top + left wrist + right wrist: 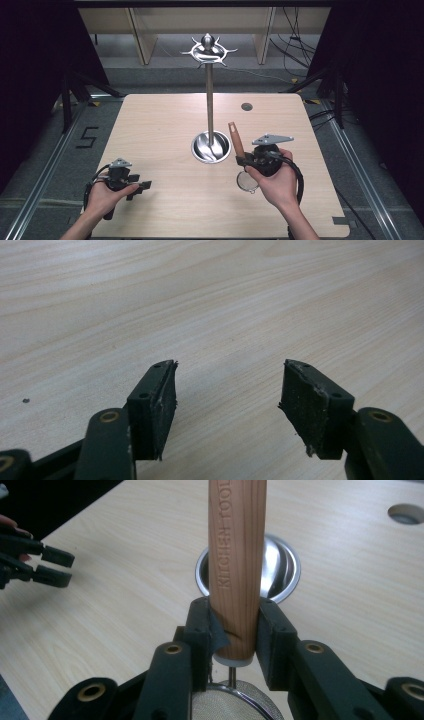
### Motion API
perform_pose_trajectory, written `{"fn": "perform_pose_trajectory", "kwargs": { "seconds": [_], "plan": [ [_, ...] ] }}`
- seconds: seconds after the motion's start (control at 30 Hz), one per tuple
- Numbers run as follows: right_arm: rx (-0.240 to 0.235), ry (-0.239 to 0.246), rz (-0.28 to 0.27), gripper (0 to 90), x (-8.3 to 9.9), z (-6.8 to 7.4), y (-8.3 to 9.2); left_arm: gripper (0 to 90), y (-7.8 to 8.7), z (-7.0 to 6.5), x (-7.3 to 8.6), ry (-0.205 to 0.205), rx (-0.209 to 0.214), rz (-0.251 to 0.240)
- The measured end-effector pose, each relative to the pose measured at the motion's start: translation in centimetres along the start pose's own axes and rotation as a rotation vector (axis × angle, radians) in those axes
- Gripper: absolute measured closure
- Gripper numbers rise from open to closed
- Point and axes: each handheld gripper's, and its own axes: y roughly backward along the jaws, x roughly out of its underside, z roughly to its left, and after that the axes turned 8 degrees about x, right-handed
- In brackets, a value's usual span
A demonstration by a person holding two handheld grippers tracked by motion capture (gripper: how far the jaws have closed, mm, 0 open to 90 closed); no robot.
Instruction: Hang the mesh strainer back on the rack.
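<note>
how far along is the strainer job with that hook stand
Done: the right gripper has its fingers clamped on the strainer at the base of its wooden handle, handle pointing up. In hand: the strainer is carried near the stand's bowl base. Left, probably: hanging it on the hook ring, which holds nothing. The left gripper is open over the table.

Before you: a light wood-grain desk with rounded corners. A round steel base bowl sits just right of centre and carries an upright pole with a hook crown. A small round hole lies near the far edge.
</note>
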Motion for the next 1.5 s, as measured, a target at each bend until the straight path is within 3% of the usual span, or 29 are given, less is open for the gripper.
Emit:
{"fn": "perform_pose_trajectory", "kwargs": {
  "seconds": [0.1,0.3,0.33,0.37,0.43,0.47,0.67,0.7,0.87,0.93,0.97,1.0,1.03,1.13,1.17,1.4,1.5],
  "plan": [
    [-0.004,0.006,-0.047,71.2,-0.8,-0.3,0.5,38.1,0.0,0.0,0.0,-0.006,0.012,0.003],
    [0.003,-0.014,-0.072,71.1,-1.5,-0.4,1.2,38.1,0.0,0.0,0.1,-0.008,-0.001,0.0],
    [0.019,0.014,-0.082,71.2,-1.7,-0.6,1.3,38.1,0.0,0.0,0.1,-0.009,-0.001,0.0],
    [0.018,-0.005,-0.082,71.2,-1.8,-0.6,1.5,38.1,0.0,0.0,0.1,-0.015,0.0,0.006],
    [0.012,0.006,-0.1,71.2,-1.9,-0.6,1.4,38.1,0.1,0.0,0.1,-0.009,-0.003,0.003],
    [0.011,-0.011,-0.092,71.1,-2.0,-0.5,1.6,38.1,0.1,0.0,0.1,-0.01,-0.003,0.003],
    [0.012,0.01,-0.108,71.2,-2.5,-0.6,1.7,38.1,0.1,0.2,0.1,-0.015,0.009,-0.003],
    [0.009,-0.013,-0.108,71.1,-2.5,-0.4,1.8,38.1,0.1,0.2,0.1,-0.013,0.007,-0.006],
    [0.002,-0.012,-0.138,71.2,-3.2,-0.3,2.1,38.1,0.1,0.2,0.0,-0.009,0.002,-0.004],
    [0.009,0.009,-0.148,71.2,-3.5,-0.4,2.3,38.0,0.0,0.2,0.1,-0.009,-0.004,-0.014],
    [0.005,-0.022,-0.145,71.2,-3.6,-0.2,2.6,38.1,0.0,0.2,0.1,-0.009,-0.005,-0.016],
    [0.005,-0.022,-0.145,71.2,-3.6,-0.2,2.6,38.1,0.0,0.2,0.1,-0.008,-0.005,-0.02],
    [0.005,0.021,-0.175,71.2,-3.8,-0.4,2.4,38.1,0.1,0.2,0.1,-0.009,-0.007,-0.021],
    [0.001,-0.013,-0.177,71.2,-4.1,-0.1,2.7,38.1,0.2,0.2,0.0,-0.022,-0.006,-0.011],
    [0.001,0.01,-0.19,71.1,-4.2,-0.3,2.6,38.0,0.3,0.2,0.0,-0.025,-0.006,-0.008],
    [-0.001,0.01,-0.216,71.1,-4.8,-0.1,2.9,37.8,0.3,0.3,0.0,-0.021,-0.011,-0.011],
    [0.023,0.015,-0.236,71.1,-5.1,0.0,3.1,37.8,0.3,0.3,0.0,-0.022,-0.011,-0.012]
  ]
}}
